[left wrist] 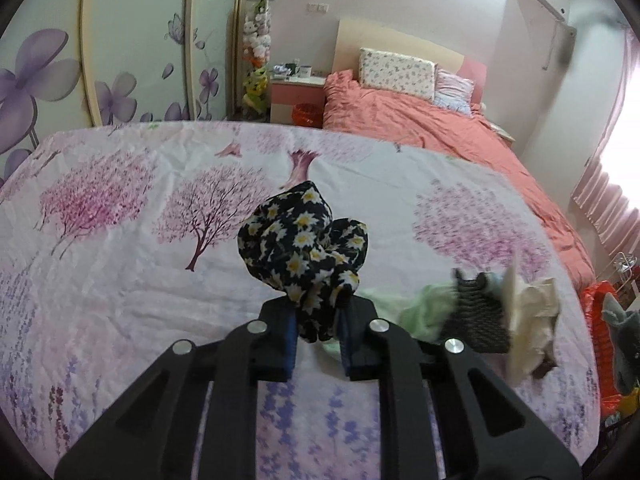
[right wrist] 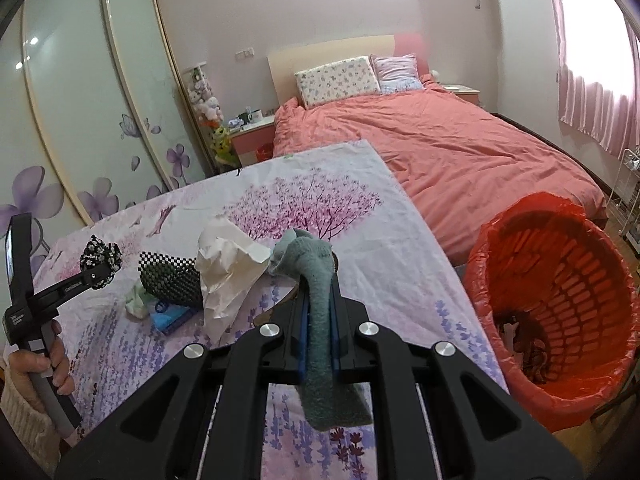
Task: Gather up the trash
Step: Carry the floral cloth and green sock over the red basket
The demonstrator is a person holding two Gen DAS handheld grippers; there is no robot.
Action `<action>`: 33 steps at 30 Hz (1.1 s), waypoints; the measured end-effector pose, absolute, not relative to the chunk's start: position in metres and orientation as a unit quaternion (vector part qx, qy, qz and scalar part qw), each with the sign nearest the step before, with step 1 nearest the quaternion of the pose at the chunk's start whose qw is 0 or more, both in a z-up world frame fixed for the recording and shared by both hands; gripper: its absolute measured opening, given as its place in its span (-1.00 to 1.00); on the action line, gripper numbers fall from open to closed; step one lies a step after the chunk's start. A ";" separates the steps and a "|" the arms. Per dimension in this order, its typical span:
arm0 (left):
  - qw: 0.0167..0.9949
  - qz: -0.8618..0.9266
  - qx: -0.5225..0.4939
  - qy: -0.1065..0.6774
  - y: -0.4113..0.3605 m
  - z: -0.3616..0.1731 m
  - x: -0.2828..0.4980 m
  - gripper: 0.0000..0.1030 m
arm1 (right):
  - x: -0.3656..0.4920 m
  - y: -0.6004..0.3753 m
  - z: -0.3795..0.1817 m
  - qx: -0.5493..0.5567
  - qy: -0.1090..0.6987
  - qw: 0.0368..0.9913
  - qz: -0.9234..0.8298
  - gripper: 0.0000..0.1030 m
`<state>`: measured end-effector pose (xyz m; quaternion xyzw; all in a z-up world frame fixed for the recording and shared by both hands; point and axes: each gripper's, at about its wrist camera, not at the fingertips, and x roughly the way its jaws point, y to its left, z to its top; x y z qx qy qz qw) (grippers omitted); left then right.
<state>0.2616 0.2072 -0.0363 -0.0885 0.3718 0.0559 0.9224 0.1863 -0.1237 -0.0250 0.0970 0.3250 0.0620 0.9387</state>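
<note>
My left gripper [left wrist: 317, 316] is shut on a black floral cloth [left wrist: 302, 244] and holds it above the table; the cloth also shows in the right wrist view [right wrist: 100, 258]. My right gripper [right wrist: 320, 312] is shut on a grey-green sock [right wrist: 316, 300] that hangs back between the fingers. A red-lined trash basket [right wrist: 560, 320] stands right of the table with some trash at its bottom. On the table lie a crumpled white paper [right wrist: 228, 268], a black checkered item [right wrist: 170, 280], a pale green cloth [left wrist: 420, 308] and a blue item [right wrist: 172, 316].
The table carries a pink tree-print cloth [right wrist: 312, 204]. A bed with a salmon cover [right wrist: 460, 152] lies behind it. A flowered wardrobe [right wrist: 80, 120] is at the left. A pink nightstand [left wrist: 298, 96] stands by the bed.
</note>
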 end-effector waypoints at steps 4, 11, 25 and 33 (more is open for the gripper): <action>0.928 0.039 -0.089 0.359 0.193 -0.019 0.249 -0.67 | 0.179 -0.131 -0.017 0.100 0.311 0.943 0.057 -0.83; 0.936 -0.007 -0.084 0.342 0.153 0.009 0.231 -0.66 | 0.163 -0.148 -0.003 0.102 0.283 0.953 0.039 -0.83; 0.933 -0.128 -0.061 0.331 0.050 0.030 0.210 -0.66 | 0.146 -0.186 0.006 0.122 0.252 0.960 -0.011 -0.83; 0.920 -0.193 -0.061 0.334 -0.006 0.030 0.205 -0.66 | 0.139 -0.217 0.006 0.148 0.235 0.960 -0.042 -0.83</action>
